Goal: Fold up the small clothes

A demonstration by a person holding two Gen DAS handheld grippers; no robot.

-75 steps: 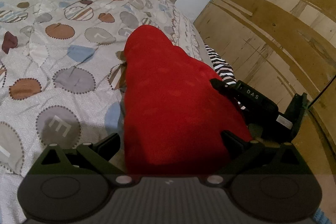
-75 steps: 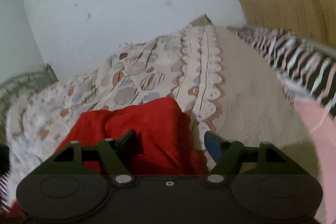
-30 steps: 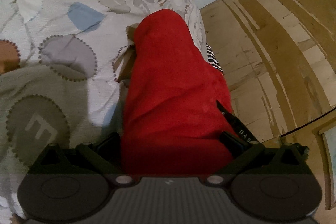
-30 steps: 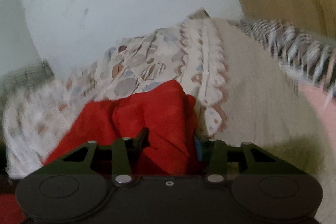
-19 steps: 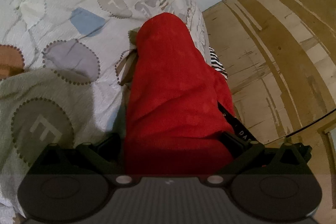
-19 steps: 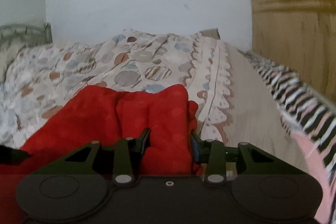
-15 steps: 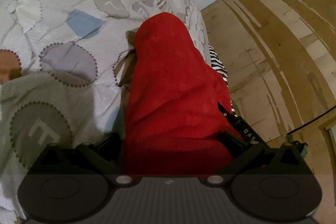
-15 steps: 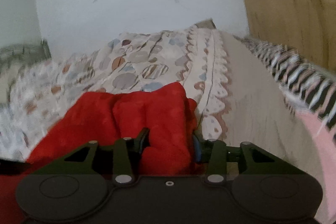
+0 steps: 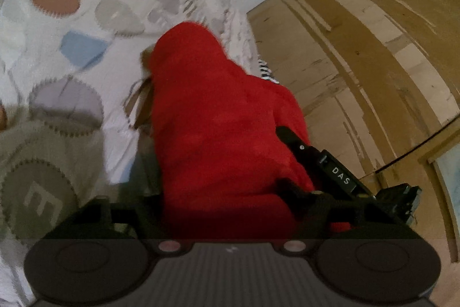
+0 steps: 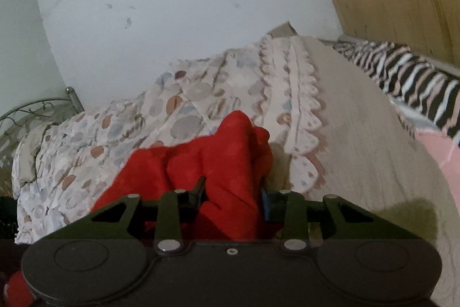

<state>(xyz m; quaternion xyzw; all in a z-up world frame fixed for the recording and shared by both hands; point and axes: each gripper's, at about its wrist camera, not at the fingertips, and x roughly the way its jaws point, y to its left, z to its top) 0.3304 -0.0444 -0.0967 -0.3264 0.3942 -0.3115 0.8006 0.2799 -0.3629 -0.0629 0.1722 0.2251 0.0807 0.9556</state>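
Bed first: I have the patterned bedspread (image 9: 66, 53) under both views, with a plain beige sheet (image 10: 359, 134) to the right of its scalloped edge, a striped cloth (image 10: 417, 82) at the far right edge, and wooden panelling (image 9: 373, 48) beyond the bed.

Red garment (image 9: 218, 128): it is bunched, raised off the bedspread and draped from both tools, one end trailing toward the covers. I judge the fold as barely begun. No flat layer or clean crease shows anywhere on it, so spreading, folding and setting down all seem left to do.

Right gripper (image 10: 232, 193): fingers drawn in tight on a thick wad of the red cloth; I read it as clamped on the garment. From the left wrist view I see its body beside the cloth, marked DAS.

Left gripper (image 9: 221, 192): the cloth fills the whole gap between the fingers and covers the tips. The fingers stand fairly wide, so whether they pinch or merely carry the cloth I cannot tell.

Hidden or unclear: the garment's type, sleeves and hems are lost in the bunch. Its lower edge is cut off behind the gripper bodies. The left wrist view is blurred. Something tan (image 9: 141, 102) peeks out beside the red cloth; I cannot identify it.
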